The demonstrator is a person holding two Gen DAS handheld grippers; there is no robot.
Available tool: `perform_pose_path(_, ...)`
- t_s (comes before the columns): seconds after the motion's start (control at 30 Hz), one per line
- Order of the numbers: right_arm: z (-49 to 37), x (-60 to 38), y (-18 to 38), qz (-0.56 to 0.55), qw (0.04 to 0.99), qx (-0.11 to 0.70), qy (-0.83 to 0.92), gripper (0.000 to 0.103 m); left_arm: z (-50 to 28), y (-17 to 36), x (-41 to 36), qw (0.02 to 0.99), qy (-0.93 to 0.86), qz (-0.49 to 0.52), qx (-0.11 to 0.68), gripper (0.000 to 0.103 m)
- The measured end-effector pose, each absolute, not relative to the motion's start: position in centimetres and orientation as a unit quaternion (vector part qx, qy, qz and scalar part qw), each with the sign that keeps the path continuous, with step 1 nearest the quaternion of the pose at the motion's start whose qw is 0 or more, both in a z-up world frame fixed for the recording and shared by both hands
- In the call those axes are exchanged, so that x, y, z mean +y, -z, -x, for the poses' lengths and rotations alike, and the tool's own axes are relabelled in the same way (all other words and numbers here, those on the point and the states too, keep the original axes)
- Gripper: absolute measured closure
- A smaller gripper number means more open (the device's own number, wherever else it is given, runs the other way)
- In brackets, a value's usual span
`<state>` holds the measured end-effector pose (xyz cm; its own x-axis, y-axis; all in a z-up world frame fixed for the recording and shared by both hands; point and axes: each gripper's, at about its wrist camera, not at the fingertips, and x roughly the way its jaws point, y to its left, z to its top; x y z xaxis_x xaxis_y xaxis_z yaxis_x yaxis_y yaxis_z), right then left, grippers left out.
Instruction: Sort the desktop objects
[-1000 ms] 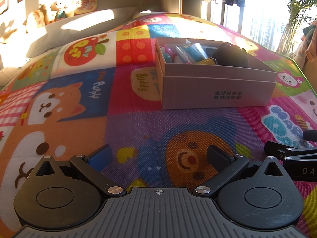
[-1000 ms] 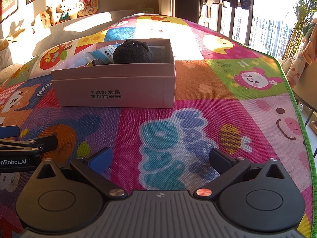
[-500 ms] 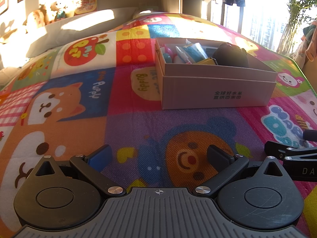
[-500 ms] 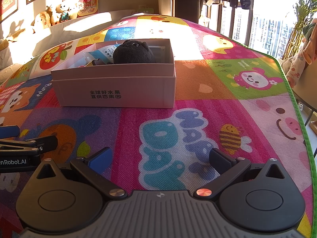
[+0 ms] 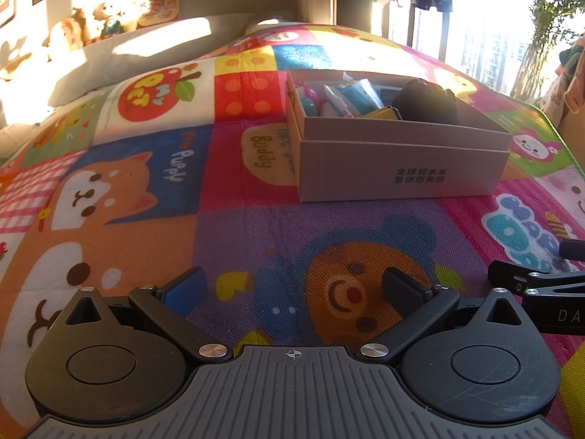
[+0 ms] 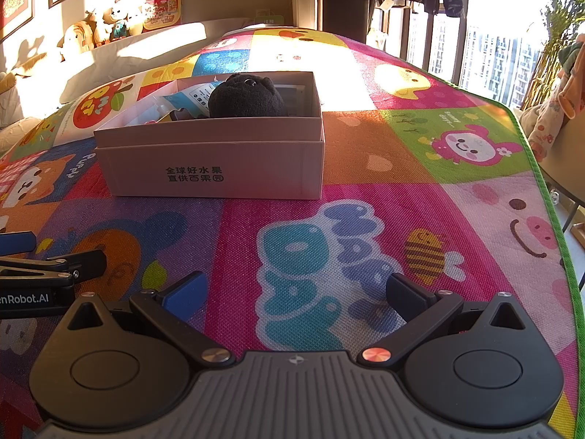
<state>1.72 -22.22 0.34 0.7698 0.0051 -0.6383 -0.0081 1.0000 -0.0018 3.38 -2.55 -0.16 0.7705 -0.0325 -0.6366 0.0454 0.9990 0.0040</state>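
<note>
A pale cardboard box (image 5: pixel 402 168) with printed characters stands on the colourful play mat (image 5: pixel 182 219); it also shows in the right wrist view (image 6: pixel 212 168). Inside it lie a black plush toy (image 5: pixel 426 100) (image 6: pixel 248 98), a blue-white packet (image 5: pixel 356 95) (image 6: pixel 193 97) and several small colourful items (image 5: pixel 310 100). My left gripper (image 5: pixel 292 289) is open and empty, low over the mat in front of the box. My right gripper (image 6: pixel 294 292) is open and empty, beside it to the right. Each gripper's edge shows in the other's view (image 5: pixel 541 285) (image 6: pixel 44 270).
Plush toys (image 6: pixel 98 29) and a picture book (image 6: pixel 162 12) stand on a ledge at the back left. Windows (image 6: pixel 493 36) lie behind. The mat's green edge (image 6: pixel 548 201) drops off on the right, with clothing (image 6: pixel 555 109) beyond it.
</note>
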Motion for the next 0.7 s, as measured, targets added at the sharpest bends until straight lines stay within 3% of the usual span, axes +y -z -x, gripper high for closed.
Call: perform_pose_path(0.7,-1.71,-22.24,-0.35,0.002,0.941,0.339,-0.004,0.0,-3.37,0.18,-2.45,0.941,0.018,-0.006,0.338,0.0)
